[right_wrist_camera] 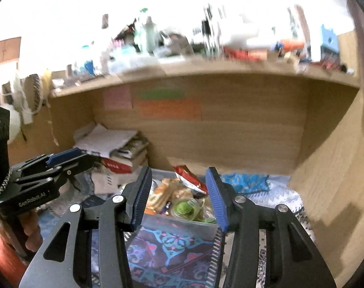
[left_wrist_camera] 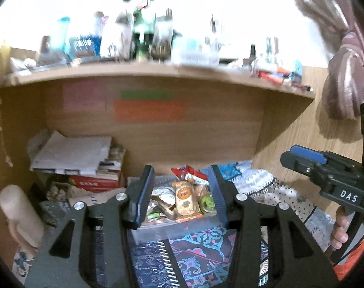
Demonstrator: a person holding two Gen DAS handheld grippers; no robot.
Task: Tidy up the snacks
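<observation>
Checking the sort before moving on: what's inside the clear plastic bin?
The clear plastic bin holds mixed wrapped snacks: an orange cracker packet, a green-lidded cup, and a red wrapper sticking up at the back. Lower layers are covered.

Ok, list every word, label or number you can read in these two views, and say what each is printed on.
"DAS" – white letters on the body of the right gripper, seen from the left wrist.
"GenRobot.AI" – on the body of the left gripper, seen from the right wrist.
Too blurred or small to read: the snack wrappers in the clear bin, the red box under the papers, the coloured sticky notes, and the packaging on the top shelf.
</observation>
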